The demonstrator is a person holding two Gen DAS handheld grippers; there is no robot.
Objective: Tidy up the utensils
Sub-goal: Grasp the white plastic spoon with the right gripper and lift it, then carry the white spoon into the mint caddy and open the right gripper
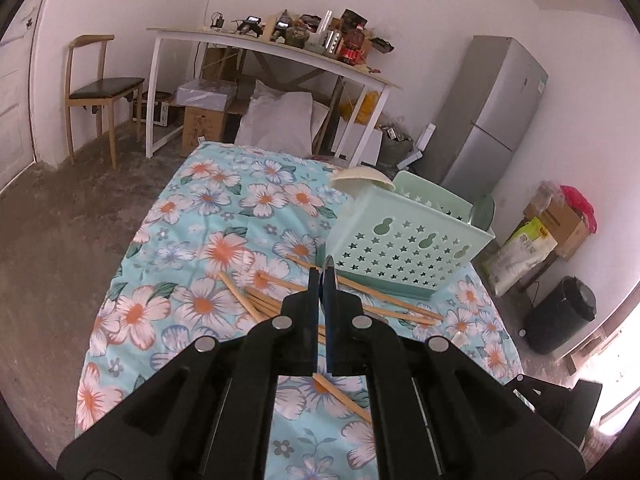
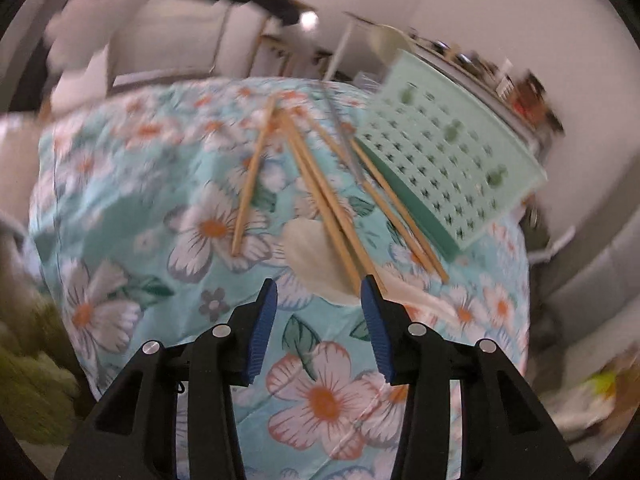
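Right claw (image 2: 318, 292) spread, chopsticks (image 2: 324, 200) just ahead.

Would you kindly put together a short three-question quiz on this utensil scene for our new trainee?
1. True or false: the right gripper is open.
2. Where do the wooden chopsticks lie? A) inside the green basket B) on the floral cloth C) in a drawer
3. Fill in: the left gripper has its jaws nearly ____.

Key
1. True; the jaws stand wide apart.
2. B; they are scattered beside the basket.
3. Closed; whether they hold anything cannot be told.
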